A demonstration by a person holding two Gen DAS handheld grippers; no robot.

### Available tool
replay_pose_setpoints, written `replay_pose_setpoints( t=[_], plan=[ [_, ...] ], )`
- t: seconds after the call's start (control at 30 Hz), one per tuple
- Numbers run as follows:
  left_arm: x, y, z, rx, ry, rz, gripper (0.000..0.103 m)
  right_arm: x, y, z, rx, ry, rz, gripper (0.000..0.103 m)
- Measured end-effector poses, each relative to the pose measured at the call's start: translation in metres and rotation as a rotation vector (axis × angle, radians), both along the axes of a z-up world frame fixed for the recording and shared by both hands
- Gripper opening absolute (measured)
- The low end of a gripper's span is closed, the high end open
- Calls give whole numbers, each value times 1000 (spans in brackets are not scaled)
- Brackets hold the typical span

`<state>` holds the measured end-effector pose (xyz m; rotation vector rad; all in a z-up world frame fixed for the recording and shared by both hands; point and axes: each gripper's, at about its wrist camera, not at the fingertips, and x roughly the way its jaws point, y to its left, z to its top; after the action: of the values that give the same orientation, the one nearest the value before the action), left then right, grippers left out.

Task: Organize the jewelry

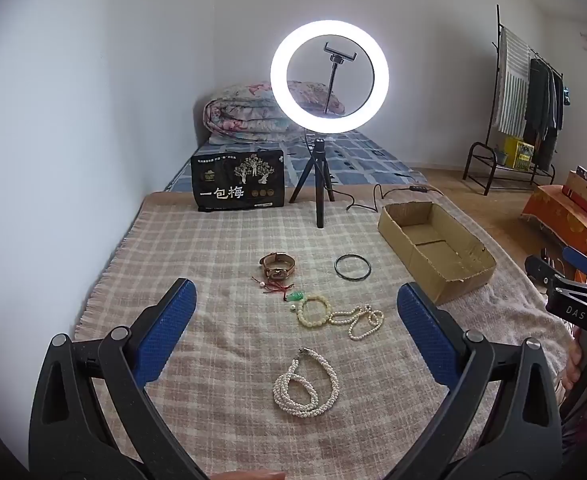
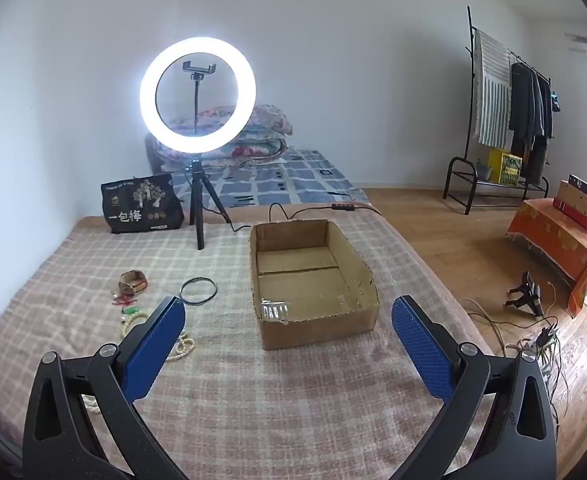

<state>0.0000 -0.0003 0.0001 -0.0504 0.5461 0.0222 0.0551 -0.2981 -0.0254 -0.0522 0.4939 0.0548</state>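
Note:
Jewelry lies on a checked blanket [image 1: 213,240]. In the left wrist view I see a pearl necklace [image 1: 305,386], a thin pearl strand [image 1: 359,320], a yellow bead bracelet [image 1: 313,311], a red cord with a green charm [image 1: 281,289], a watch [image 1: 277,266] and a black bangle [image 1: 352,267]. An open cardboard box [image 1: 433,248] stands to the right; it also shows in the right wrist view [image 2: 269,332]. My left gripper [image 1: 295,304] is open above the jewelry. My right gripper [image 2: 287,316] is open in front of the box and holds nothing.
A lit ring light on a tripod [image 1: 319,184] and a black printed bag [image 1: 237,182] stand at the blanket's far end, with a cable [image 2: 301,210] behind the box. A clothes rack [image 2: 501,120], an orange-covered table [image 2: 557,236] and floor cables [image 2: 533,320] are to the right.

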Motion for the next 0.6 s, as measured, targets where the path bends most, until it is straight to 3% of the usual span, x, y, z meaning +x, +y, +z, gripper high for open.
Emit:
replay_pose_setpoints(
  t=[0.6],
  plan=[
    [0,-1,3,-1,-35,16,102,3,1,-2,-3,7,-6,103]
  ],
)
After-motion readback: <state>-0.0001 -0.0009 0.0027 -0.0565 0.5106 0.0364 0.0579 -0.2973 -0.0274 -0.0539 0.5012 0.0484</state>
